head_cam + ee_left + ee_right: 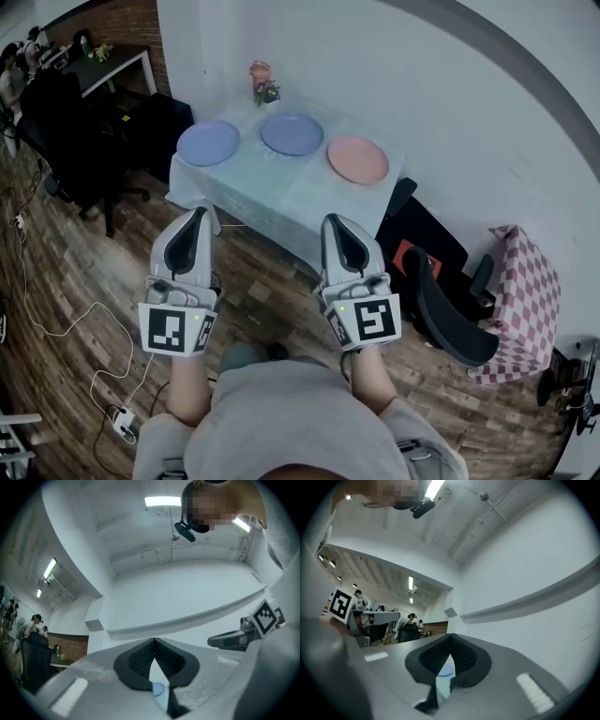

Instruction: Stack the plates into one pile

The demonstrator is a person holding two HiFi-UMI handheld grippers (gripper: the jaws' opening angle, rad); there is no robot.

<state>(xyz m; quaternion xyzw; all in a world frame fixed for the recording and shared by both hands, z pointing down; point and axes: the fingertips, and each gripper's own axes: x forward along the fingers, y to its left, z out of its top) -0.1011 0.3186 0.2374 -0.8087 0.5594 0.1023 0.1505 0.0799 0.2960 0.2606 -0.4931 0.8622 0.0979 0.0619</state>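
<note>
Lying apart, 12 o'clock: left blue plate (pixel 208 142), middle blue plate (pixel 292 134), pink plate (pixel 357 159) (head view only); left gripper (pixel 199 214), right gripper (pixel 336 221) clenched, empty.

right tongs (pixel 450 637) closed (tips touching), blue plate (pixel 446 670) glimpsed beyond.

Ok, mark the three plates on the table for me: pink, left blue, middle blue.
pink plate (pixel 357 159), head view, centre of the plate's face.
left blue plate (pixel 208 142), head view, centre of the plate's face.
middle blue plate (pixel 292 134), head view, centre of the plate's face.
</note>
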